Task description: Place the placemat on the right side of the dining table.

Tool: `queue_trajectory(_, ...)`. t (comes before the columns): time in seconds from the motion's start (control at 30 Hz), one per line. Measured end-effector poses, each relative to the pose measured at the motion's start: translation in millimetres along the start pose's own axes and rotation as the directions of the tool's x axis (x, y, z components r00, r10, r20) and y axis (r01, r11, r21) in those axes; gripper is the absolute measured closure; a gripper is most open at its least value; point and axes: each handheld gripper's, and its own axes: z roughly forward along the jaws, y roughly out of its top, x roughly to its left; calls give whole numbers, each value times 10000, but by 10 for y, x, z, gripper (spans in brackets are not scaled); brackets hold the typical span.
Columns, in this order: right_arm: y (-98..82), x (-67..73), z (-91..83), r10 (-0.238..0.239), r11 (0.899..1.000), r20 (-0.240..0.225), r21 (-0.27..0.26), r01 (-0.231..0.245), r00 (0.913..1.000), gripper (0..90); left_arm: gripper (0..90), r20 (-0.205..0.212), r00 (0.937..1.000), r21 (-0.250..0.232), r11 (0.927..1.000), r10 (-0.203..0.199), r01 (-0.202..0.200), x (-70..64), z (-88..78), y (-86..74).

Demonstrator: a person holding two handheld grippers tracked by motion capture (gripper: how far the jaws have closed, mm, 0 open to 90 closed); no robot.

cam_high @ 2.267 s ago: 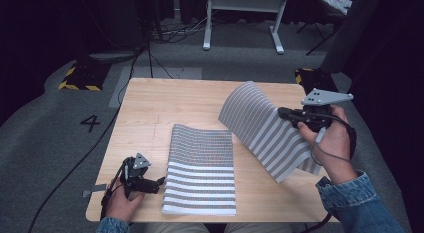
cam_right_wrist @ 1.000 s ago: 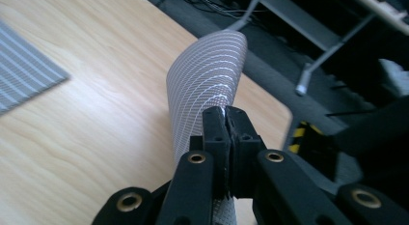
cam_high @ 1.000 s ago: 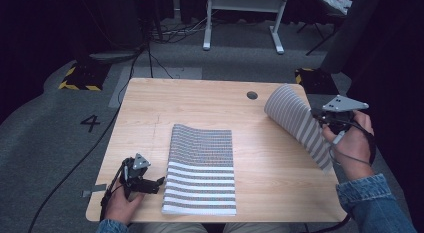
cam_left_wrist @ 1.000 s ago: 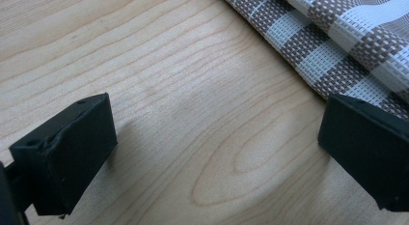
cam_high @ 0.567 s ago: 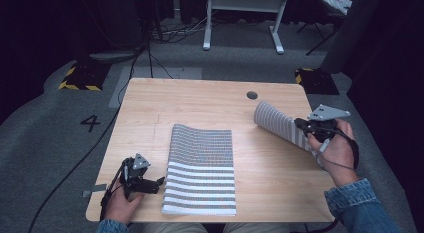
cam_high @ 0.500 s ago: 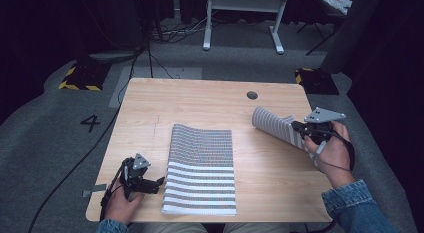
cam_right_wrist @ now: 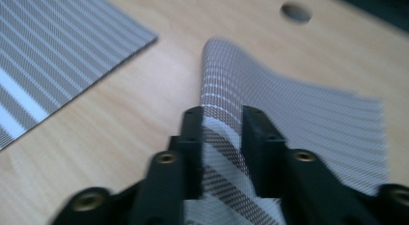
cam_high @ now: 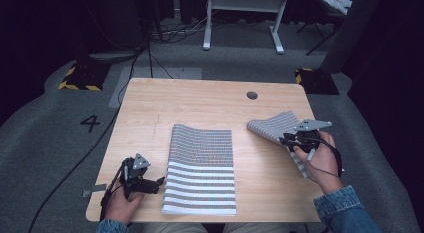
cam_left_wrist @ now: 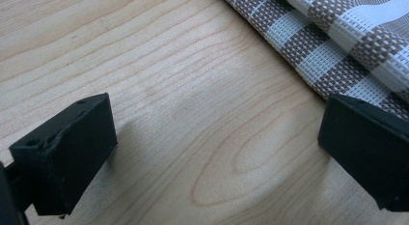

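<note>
Two striped woven placemats lie on the wooden table [cam_high: 210,100]. One placemat [cam_high: 202,168] rests flat in the middle front. The other placemat [cam_high: 274,127] is curled over at the right, and my right gripper [cam_high: 289,139] is shut on its edge. The right gripper view has the mat [cam_right_wrist: 219,143] pinched between the two jaws of that gripper [cam_right_wrist: 221,119]. My left gripper [cam_high: 156,182] rests on the table at the front left, open, just beside the flat mat's left edge. Bare wood lies between the jaws of the left gripper [cam_left_wrist: 212,147], with the mat's edge [cam_left_wrist: 357,46] beside it.
A round cable hole [cam_high: 252,95] is at the table's back right. Grey carpet surrounds the table, with a cable [cam_high: 85,153] trailing at the left and a white frame [cam_high: 242,13] behind. The far half of the table is bare wood.
My right gripper has carried the second placemat down from a raised, hanging pose until it curls onto the right side of the table. The left gripper has stayed still.
</note>
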Motion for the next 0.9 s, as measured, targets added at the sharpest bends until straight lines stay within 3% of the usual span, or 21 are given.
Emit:
queue_trajectory(0.07,-54,35,98,20,9969,-336,786,7,9994,511,1,1,10000,1,10000,3,-3,0,0,0)
queue_trajectory(0.13,-76,58,123,8,9961,-430,881,30,9991,459,0,-11,10000,2,10000,8,-8,1,-1,0)
queue_trajectory(0.17,-91,85,133,152,9965,-426,829,-117,9990,410,0,0,10000,4,10000,15,-15,1,0,0)
queue_trajectory(0.2,-91,119,97,472,9977,-704,523,-436,9964,407,0,1,10000,2,10000,5,-5,1,0,0)
queue_trajectory(0.33,-70,141,-19,910,9957,-956,-67,-921,9912,365,1,2,10000,4,10000,20,-20,2,0,1)
queue_trajectory(0.5,-48,79,-276,1236,9885,-437,-828,-1269,9914,367,1,10,10000,6,10000,21,-21,2,0,1)
queue_trajectory(0.57,-76,6,-436,1862,9741,-164,-1276,-1868,9824,397,0,-23,10000,-3,10000,0,0,-1,2,1)
queue_trajectory(0.6,-76,6,-436,1862,9741,-164,-1276,-1868,9824,397,0,-23,10000,-3,10000,0,0,-1,2,1)
queue_trajectory(0.63,-123,-62,-522,2180,9655,27,-1462,-2153,9759,403,0,-23,10000,-10,10000,9,-9,1,5,5)
queue_trajectory(0.77,-226,-177,-636,2589,9554,393,-1574,-2499,9651,408,0,-27,10000,-12,10000,7,-7,0,8,8)
queue_trajectory(0.9,-433,-357,-747,3083,9452,1304,-1542,-2879,9423,368,0,-25,10000,-22,10000,-9,8,-1,9,7)
